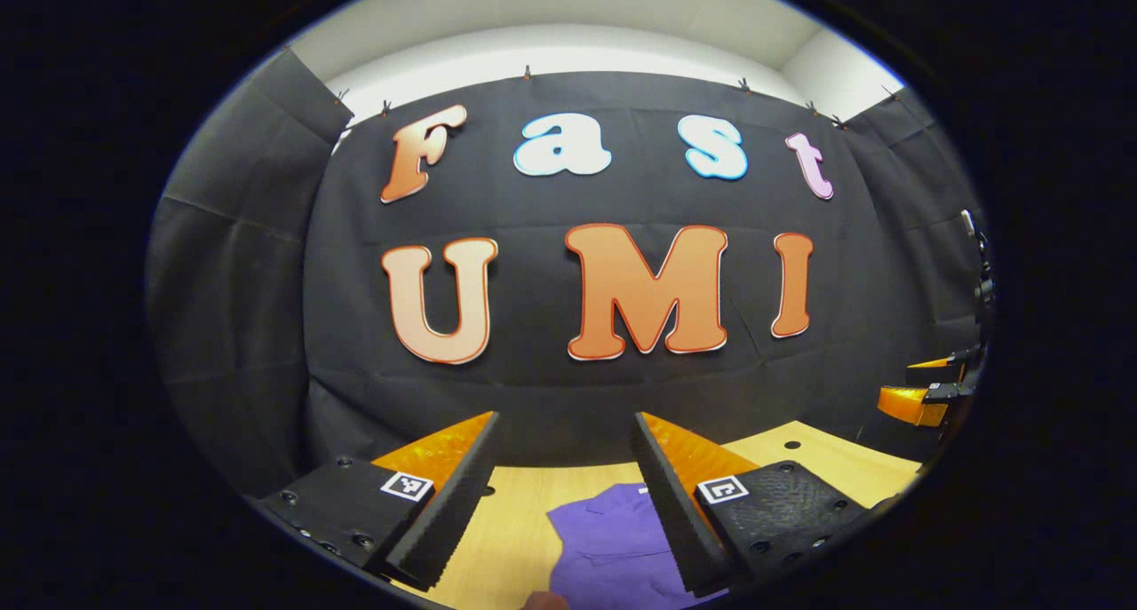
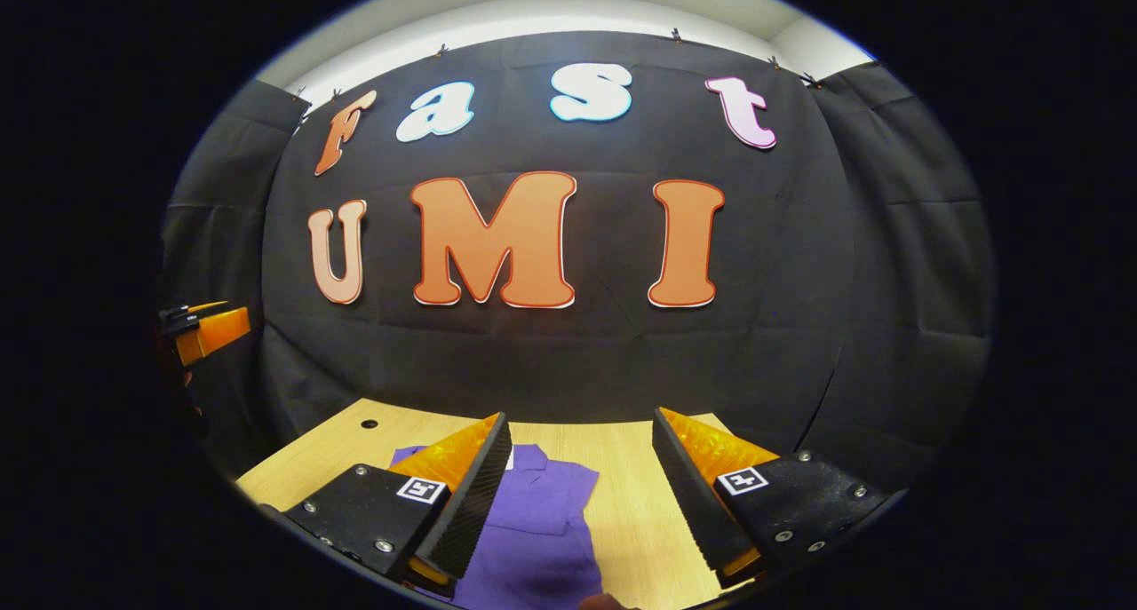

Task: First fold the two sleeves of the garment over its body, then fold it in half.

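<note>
**Both grippers raised and open above the purple garment, no fold begun**

In the left gripper view, the left gripper point(image 1: 564, 495) sits at the bottom of the frame with its fingers point(image 1: 444, 512) spread wide and nothing between them but air. The purple garment point(image 1: 608, 543) lies flat on the pale wooden worktop point(image 1: 515, 512) at the bottom centre, partly behind the right-hand finger. At the far right edge of this frame an orange and black part of the other gripper shows, well apart from the cloth.

In the right gripper view, the right gripper point(image 2: 582, 495) is likewise wide open and holding nothing. The garment point(image 2: 542, 521) lies at the bottom, left of centre, its near-left part covered by the left-hand finger.

As I judge it, the step in hand is the first sleeve fold, not yet started. To do it well, each gripper should come down low and take only the sleeve's outer edge, pinching a single layer, then carry it across the body and lay it flat without dragging the whole garment along the worktop.

Much is cut off. The lower part of the garment runs out of the bottom of both frames, so the sleeves cannot be picked out. A collar-like shape near its top is hard to make out.
</note>
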The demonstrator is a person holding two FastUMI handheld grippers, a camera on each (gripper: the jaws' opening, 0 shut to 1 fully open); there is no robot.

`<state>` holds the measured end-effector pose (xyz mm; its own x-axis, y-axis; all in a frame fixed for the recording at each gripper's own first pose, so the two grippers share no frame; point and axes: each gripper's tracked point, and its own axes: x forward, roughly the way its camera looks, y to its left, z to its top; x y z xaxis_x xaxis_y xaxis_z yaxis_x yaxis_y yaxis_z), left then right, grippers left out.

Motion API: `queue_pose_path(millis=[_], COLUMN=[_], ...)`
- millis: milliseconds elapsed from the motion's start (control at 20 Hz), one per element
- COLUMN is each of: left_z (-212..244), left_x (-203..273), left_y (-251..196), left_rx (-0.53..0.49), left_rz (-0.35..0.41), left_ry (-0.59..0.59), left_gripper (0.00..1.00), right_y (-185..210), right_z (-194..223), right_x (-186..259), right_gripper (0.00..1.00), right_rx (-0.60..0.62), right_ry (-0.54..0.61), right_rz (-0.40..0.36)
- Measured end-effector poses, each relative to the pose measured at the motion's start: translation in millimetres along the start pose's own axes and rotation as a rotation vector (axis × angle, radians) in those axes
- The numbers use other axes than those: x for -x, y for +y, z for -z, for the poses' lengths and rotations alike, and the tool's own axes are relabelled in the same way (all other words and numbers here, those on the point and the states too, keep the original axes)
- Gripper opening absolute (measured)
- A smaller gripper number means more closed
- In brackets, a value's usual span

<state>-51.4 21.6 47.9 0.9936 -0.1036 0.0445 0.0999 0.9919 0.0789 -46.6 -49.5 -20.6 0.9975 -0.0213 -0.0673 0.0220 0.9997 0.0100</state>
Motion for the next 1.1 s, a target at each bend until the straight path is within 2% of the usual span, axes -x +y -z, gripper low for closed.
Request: queue_pose_path(millis=[100, 200, 250, 350, 500, 600, 700, 850, 1100], left_z=[17.4, 44.8, 60.4, 98.1, 162.1, 201.7, 237.8, 272.7, 348.8], left_x=[16.1, 26.9, 30.7, 40.0, 58.4, 67.2, 76.4, 94.1, 126.9], left_y=[0.8, -1.8, -3.1, -7.3, -3.7, -3.7, -5.6, -4.1, -18.5], left_rx=[-0.037, -0.069, -0.075, -0.067, -0.047, -0.043, -0.046, -0.054, -0.041], left_rz=[0.011, 0.030, 0.040, 0.064, 0.064, 0.066, 0.072, 0.079, 0.102], left_ry=[0.008, 0.055, 0.085, 0.177, 0.346, 0.456, 0.543, 0.648, 0.885], left_gripper=[0.92, 0.89, 0.92, 0.88, 0.88, 0.86, 0.88, 0.89, 0.89], right_y=[7.6, 10.9, 10.1, 5.6, -5.5, -11.2, -13.8, -16.9, -18.4], right_z=[17.5, 40.3, 53.9, 84.8, 144.7, 182.9, 218.3, 257.8, 309.2], right_x=[11.9, 23.2, 28.6, 38.6, 56.4, 64.6, 74.5, 88.1, 95.6], right_gripper=[0.95, 0.95, 0.95, 0.95, 0.95, 0.95, 0.96, 0.96, 0.96], right_rx=[0.011, 0.029, 0.035, 0.045, 0.037, 0.005, -0.045, -0.095, -0.098], right_ry=[0.034, 0.081, 0.115, 0.193, 0.351, 0.450, 0.543, 0.651, 0.802], right_rz=[0.013, 0.033, 0.045, 0.071, 0.096, 0.113, 0.123, 0.134, 0.118])
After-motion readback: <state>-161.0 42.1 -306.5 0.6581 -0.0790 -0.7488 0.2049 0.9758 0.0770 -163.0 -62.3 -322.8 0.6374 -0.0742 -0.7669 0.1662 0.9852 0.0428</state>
